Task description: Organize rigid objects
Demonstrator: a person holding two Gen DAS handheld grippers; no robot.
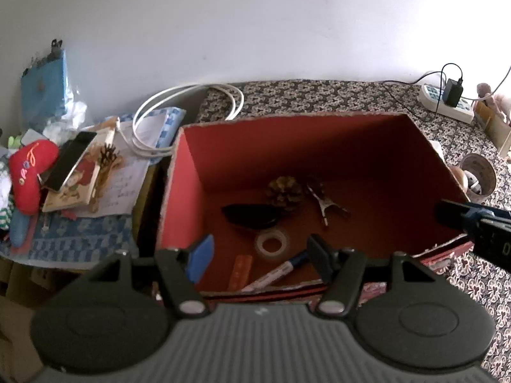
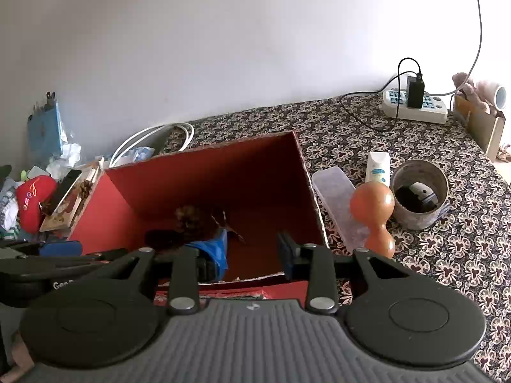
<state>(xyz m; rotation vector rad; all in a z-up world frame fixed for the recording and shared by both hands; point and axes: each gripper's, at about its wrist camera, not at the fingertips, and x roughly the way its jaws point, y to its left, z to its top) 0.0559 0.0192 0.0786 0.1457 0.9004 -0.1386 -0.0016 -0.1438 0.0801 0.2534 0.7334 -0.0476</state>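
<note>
An open red box (image 1: pixel 191 172) stands on the patterned cloth; it also shows in the right wrist view (image 2: pixel 105 210). Inside lie a pine cone (image 1: pixel 285 190), a black oval object (image 1: pixel 250 215), a metal clip (image 1: pixel 325 206), a clear tape roll (image 1: pixel 272 243), an orange ruler (image 1: pixel 240 273) and a white-blue marker (image 1: pixel 276 274). My left gripper (image 1: pixel 260 258) is open and empty above the box's near edge. My right gripper (image 2: pixel 254 253) is open and empty over the box's near right corner; it also enters the left wrist view (image 1: pixel 469 223) at the right.
Right of the box lie a clear plastic case (image 2: pixel 335 198), an orange gourd-shaped object (image 2: pixel 373 214), a white tube (image 2: pixel 377 167) and a round tin (image 2: pixel 420 194). A power strip (image 2: pixel 415 107) lies at the back. Left is clutter: a red plush (image 1: pixel 30 172), a phone (image 1: pixel 72 159), white cable (image 1: pixel 179 108).
</note>
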